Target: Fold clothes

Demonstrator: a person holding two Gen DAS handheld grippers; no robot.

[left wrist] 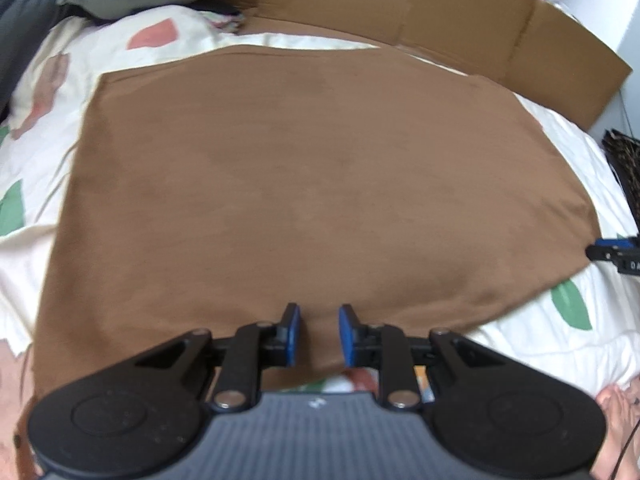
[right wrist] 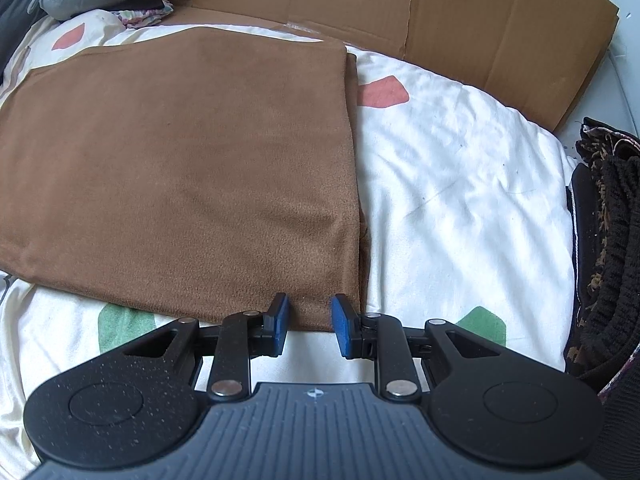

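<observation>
I can read only the white letters "DA", cut off by the picture's edge, on the black right gripper (left wrist: pixel 616 254); nothing else is legible to me.

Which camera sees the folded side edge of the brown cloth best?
The right wrist view. There the brown cloth shows its right edge sharply, with a second layer peeking out beneath, running up from the right gripper. The left wrist view is blurred; that edge is only a curved outline there, and no layers can be made out.
</observation>
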